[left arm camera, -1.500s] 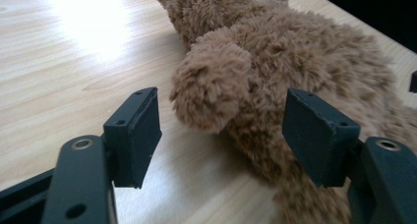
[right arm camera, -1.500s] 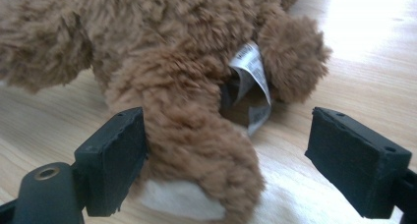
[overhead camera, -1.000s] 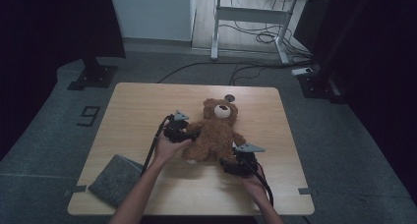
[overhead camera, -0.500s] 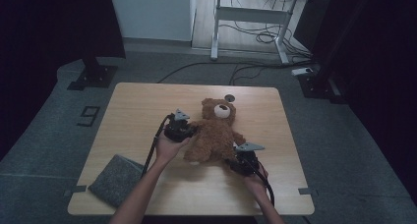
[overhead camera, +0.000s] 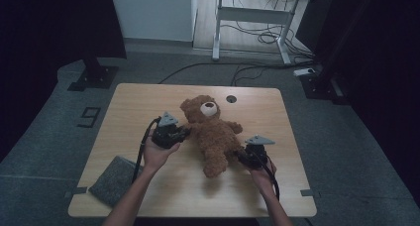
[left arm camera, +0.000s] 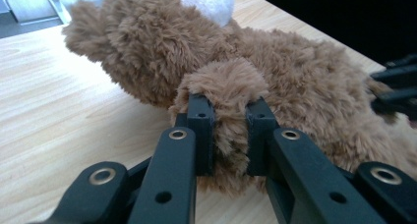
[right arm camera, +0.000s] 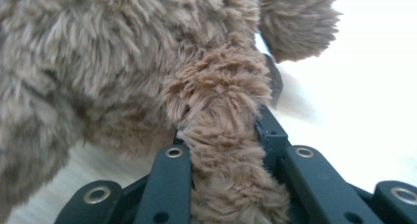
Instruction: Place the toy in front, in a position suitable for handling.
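Sprawling on its back near the middle of a pale wooden table [overhead camera: 133, 102], a brown teddy bear [overhead camera: 215, 134] lies with its head toward the far edge and its legs toward the near edge, its white muzzle turned upward. A person's two forearms reach in from the near side, each hand carrying a black two-jaw gripper. The left gripper [overhead camera: 184, 133], just left of the bear, has just been closing and now pinches one furry paw: in the left gripper view its fingertips [left arm camera: 200, 113] squeeze the plush limb between them, fur bulging above. The right gripper [overhead camera: 240, 156], at the bear's right near side, has likewise just been closing and clamps another limb; in the right gripper view the teddy bear [right arm camera: 123, 57] looms close while a tuft of its fur is pressed between the fingertips [right arm camera: 269, 130]. A grey pad [overhead camera: 111, 181] rests flat at the table's near left corner, well apart from the toy. A small round hole [overhead camera: 231, 98] marks the tabletop just beyond the bear's head.
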A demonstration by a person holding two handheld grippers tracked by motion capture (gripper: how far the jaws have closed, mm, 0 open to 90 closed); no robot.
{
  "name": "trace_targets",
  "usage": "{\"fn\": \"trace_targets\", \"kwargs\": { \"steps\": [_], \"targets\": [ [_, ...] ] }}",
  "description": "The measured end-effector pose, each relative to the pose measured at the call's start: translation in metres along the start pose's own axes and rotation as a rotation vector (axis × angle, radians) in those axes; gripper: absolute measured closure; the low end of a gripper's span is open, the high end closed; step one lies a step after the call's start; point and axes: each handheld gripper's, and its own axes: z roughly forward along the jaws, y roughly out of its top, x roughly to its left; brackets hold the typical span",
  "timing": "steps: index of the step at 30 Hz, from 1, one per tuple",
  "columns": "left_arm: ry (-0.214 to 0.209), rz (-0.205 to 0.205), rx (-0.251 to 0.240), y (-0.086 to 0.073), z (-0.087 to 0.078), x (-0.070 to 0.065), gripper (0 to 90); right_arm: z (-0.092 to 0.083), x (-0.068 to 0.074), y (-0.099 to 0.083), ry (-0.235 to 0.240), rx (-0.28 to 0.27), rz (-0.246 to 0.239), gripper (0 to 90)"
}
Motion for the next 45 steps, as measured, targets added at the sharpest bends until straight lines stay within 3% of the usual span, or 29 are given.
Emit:
{"fn": "trace_targets", "kwargs": {
  "steps": [6, 14, 26, 30, 38, 45],
  "targets": [
    [0.001, -0.003, -0.031, -0.011, -0.015, -0.004, 77.9, 0.006, 0.003, 0.011, -0.018, 0.023, -0.059, 74.0],
    [-0.019, -0.006, -0.042, -0.020, -0.023, -0.011, 77.9, 0.013, -0.003, 0.027, -0.029, 0.029, -0.065, 74.5],
    [-0.050, -0.002, -0.034, -0.028, -0.018, -0.025, 77.8, 0.035, -0.024, 0.055, -0.021, 0.048, -0.083, 74.6],
    [-0.064, -0.017, -0.011, -0.039, -0.010, -0.031, 77.8, 0.043, -0.030, 0.062, -0.015, 0.067, -0.094, 74.7],
    [-0.078, -0.044, 0.009, -0.055, -0.003, -0.035, 77.3, 0.047, -0.026, 0.062, -0.028, 0.083, -0.137, 74.5],
    [-0.052, -0.036, 0.020, -0.066, 0.000, -0.038, 76.0, 0.051, -0.030, 0.055, -0.016, 0.071, -0.112, 70.2]
  ]
}}
